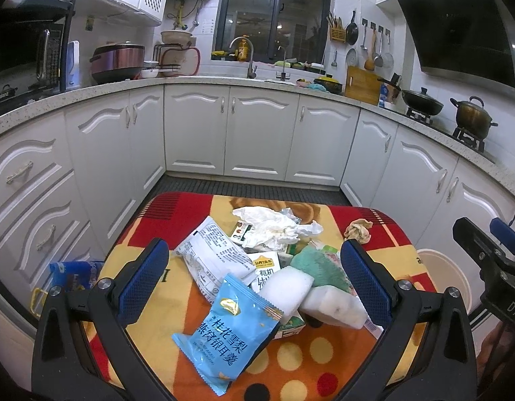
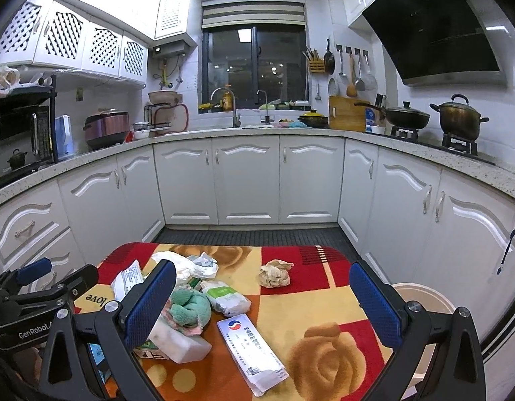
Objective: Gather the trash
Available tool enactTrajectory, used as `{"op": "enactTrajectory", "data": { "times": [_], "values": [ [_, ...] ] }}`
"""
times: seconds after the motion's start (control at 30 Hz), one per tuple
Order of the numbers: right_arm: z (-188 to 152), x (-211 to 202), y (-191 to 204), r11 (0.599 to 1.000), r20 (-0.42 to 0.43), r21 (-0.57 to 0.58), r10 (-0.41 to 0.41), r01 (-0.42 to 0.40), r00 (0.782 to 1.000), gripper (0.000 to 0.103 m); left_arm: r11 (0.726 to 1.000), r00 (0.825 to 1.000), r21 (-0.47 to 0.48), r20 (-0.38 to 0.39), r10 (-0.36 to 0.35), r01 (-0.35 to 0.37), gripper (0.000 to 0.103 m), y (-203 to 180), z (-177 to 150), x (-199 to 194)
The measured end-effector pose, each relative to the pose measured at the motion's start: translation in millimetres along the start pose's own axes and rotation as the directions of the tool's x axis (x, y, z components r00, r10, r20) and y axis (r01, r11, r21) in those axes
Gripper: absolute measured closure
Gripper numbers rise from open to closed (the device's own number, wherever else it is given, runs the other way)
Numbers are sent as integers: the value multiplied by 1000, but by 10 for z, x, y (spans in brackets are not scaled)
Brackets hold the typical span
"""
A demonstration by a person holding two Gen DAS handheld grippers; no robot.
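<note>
Heaped on the small table under a red, orange and yellow rose-patterned cloth (image 2: 324,297), the trash sits mostly toward its left half: a light blue plastic snack packet with white Chinese lettering (image 1: 229,329) lies nearest in the left wrist view, overlapping a white foam block (image 1: 286,292), with a green fuzzy rag (image 1: 319,267) just beyond it, a white printed plastic bag (image 1: 209,255) to the left and crumpled white paper (image 1: 277,225) at the far side. A balled-up tan paper wad (image 2: 275,273) lies apart from the heap (toward the table's right rear), and a long white paper sleeve with a red-and-blue logo (image 2: 252,351) lies near the front. Both the left gripper (image 1: 254,277) and the right gripper (image 2: 262,304) hover over the table with blue-padded fingers spread wide, grasping nothing. A white round bin (image 2: 424,300) stands just beside the table's right edge.
</note>
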State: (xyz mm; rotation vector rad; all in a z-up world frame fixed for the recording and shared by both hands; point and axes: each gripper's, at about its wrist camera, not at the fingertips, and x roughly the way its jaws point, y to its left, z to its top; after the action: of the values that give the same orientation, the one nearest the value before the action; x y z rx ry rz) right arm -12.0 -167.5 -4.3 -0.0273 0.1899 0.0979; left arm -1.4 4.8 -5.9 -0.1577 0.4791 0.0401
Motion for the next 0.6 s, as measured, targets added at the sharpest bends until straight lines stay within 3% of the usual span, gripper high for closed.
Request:
{"op": "enactTrajectory", "data": {
  "times": [0.6],
  "values": [
    [-48,104,33,1000,-49,-14,14,-15,999,0,1000,1000,4,-9,5,-5,1,138,-126,100]
  ]
}}
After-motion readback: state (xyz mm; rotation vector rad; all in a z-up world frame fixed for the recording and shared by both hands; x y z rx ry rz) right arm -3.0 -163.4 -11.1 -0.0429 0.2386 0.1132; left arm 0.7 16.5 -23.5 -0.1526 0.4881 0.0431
